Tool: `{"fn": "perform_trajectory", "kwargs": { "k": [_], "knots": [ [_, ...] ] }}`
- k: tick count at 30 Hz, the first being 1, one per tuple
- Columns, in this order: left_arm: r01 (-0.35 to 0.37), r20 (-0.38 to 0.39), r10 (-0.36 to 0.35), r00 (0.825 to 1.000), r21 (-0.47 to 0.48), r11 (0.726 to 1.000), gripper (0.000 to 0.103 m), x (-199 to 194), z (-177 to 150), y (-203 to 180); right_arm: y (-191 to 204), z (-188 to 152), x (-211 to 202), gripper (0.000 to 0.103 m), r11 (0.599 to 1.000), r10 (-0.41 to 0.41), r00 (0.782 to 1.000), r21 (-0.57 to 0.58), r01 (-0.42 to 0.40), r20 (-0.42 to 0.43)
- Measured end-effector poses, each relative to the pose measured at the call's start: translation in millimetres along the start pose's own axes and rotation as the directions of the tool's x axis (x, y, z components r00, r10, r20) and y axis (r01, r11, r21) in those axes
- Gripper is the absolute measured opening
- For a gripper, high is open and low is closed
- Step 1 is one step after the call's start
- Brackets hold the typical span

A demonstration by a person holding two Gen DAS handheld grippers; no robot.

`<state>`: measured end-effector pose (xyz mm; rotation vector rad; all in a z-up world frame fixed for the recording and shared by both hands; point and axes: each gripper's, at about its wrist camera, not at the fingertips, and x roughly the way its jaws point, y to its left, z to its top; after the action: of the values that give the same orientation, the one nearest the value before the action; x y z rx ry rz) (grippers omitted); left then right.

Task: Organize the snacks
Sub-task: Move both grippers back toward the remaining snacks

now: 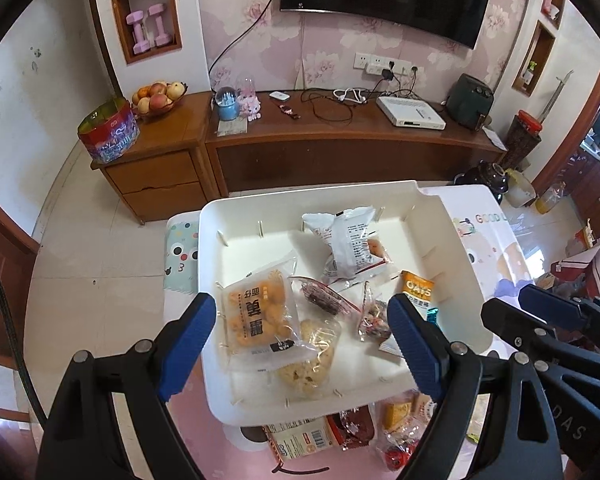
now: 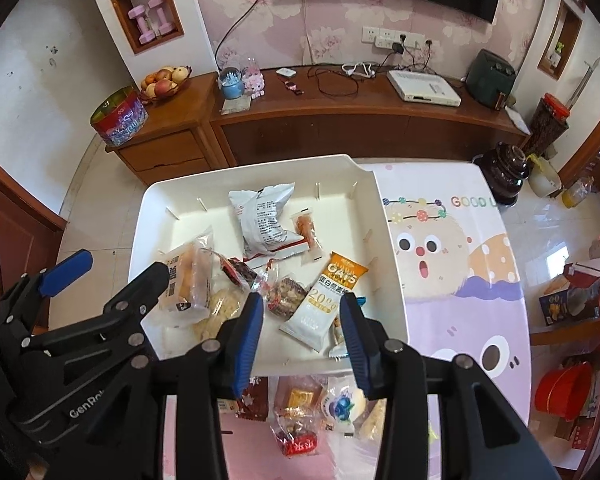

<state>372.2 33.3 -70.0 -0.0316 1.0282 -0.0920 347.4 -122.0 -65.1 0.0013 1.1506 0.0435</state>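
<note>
A white tray (image 1: pixel 456 248) (image 2: pixel 388 280) on the table holds several snack packets: an orange puff packet (image 1: pixel 258 312), a grey-white bag (image 1: pixel 350 240) (image 2: pixel 262 216), an OATS bar (image 1: pixel 418 288) (image 2: pixel 326 300), a rice cake (image 1: pixel 308 360) and dark wrapped sweets (image 2: pixel 286 294). My left gripper (image 1: pixel 300 344) is open and empty above the tray's near part; it also shows in the right wrist view (image 2: pixel 112 268). My right gripper (image 2: pixel 300 334) is open and empty over the tray's near edge, by the OATS bar; it also shows in the left wrist view (image 1: pixel 516 312). More packets (image 2: pixel 312 412) (image 1: pixel 340 428) lie on the table in front of the tray.
The table carries a cartoon cloth (image 2: pixel 452 264). Behind stand a wooden TV cabinet (image 1: pixel 340 140), a fruit bowl (image 1: pixel 156 98), a round tin (image 1: pixel 108 132) and a dark jar on the floor (image 2: pixel 506 176). Boxes and a red basin (image 2: pixel 564 392) sit at the right.
</note>
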Motion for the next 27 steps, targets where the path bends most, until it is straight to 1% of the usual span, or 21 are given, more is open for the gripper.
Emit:
{"fn": "perform_trajectory", "kwargs": {
  "k": [6,12,16,20,27],
  "knots": [
    [0.012,0.029,-0.011,1.000,-0.050,0.999,0.087,-23.7,-10.3,2.0,3.5,-8.6,-25.9,0.040,0.999,-0.001,0.999,-0.053,0.003,0.053],
    [-0.028,0.051,0.033,0.998,-0.103,0.994,0.087,-43.4,-27.8,-7.8,-7.3,-19.3,-49.3,0.040,0.993,0.021,0.993,-0.122,-0.006,0.115],
    [-0.047,0.047,0.054,0.997,-0.148,0.988,0.087,-50.9,-44.0,-24.6,-26.8,-28.5,-59.5,0.040,0.986,0.046,0.990,-0.168,-0.023,0.134],
    [-0.069,0.048,0.079,0.996,-0.173,0.982,0.087,-53.9,-59.9,-47.9,-50.0,-37.0,-62.8,0.040,0.979,0.069,0.989,-0.200,-0.041,0.134],
    [-0.069,0.018,0.075,0.997,-0.209,0.976,0.087,-44.2,-94.1,-79.4,-102.2,-57.8,-54.7,0.040,0.974,0.096,0.990,-0.213,-0.071,0.107]
  ]
}}
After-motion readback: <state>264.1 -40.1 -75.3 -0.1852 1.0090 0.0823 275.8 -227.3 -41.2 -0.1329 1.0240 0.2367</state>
